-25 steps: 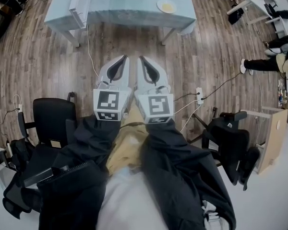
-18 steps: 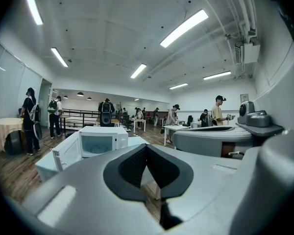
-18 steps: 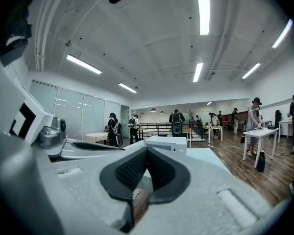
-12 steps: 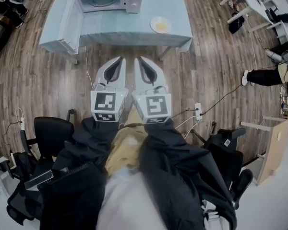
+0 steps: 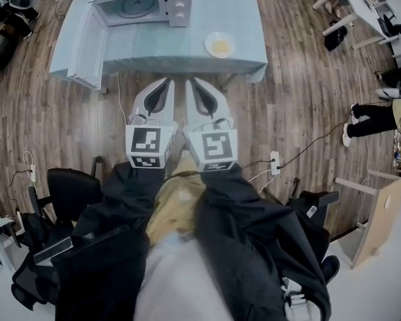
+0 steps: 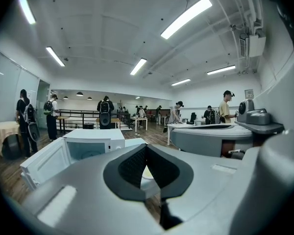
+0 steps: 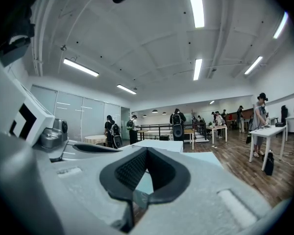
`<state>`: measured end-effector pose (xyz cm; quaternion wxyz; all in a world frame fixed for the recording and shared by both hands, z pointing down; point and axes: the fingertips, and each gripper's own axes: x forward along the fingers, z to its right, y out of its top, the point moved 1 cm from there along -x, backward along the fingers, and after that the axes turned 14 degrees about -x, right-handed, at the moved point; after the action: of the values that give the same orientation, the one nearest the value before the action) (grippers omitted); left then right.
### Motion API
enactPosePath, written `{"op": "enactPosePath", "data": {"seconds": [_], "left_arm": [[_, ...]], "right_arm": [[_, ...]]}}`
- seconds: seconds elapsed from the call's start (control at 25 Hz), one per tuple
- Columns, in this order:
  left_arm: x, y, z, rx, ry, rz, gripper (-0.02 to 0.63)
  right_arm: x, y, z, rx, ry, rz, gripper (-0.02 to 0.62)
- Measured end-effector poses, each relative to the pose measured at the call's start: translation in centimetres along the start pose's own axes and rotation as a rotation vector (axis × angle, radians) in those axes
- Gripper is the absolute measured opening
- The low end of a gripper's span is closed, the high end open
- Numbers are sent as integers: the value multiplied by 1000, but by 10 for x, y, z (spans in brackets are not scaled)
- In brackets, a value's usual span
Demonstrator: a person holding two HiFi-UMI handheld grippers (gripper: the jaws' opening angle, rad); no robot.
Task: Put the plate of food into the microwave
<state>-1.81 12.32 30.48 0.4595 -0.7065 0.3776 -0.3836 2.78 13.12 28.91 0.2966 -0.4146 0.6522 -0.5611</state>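
Left gripper (image 5: 167,83) and right gripper (image 5: 191,83) side by side above the wood floor (image 5: 301,105), both with jaws closed and empty; plate of food (image 5: 220,45) on table (image 5: 244,12) at 1 o'clock of them, microwave (image 5: 139,5), door (image 5: 87,49) open, at 11 o'clock.

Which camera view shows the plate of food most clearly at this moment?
The head view: the plate of food lies fully visible from above on the table, right of the microwave. The left gripper view shows only a sliver of it, far beyond its jaws. The right gripper view does not show it.
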Motion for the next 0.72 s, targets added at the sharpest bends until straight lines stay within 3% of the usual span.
{"op": "enactPosePath", "data": {"seconds": [0.72], "left_arm": [[68, -14, -7, -15, -16, -57, -3]], "right_arm": [[41, -33, 42, 24, -28, -44, -5]]}}
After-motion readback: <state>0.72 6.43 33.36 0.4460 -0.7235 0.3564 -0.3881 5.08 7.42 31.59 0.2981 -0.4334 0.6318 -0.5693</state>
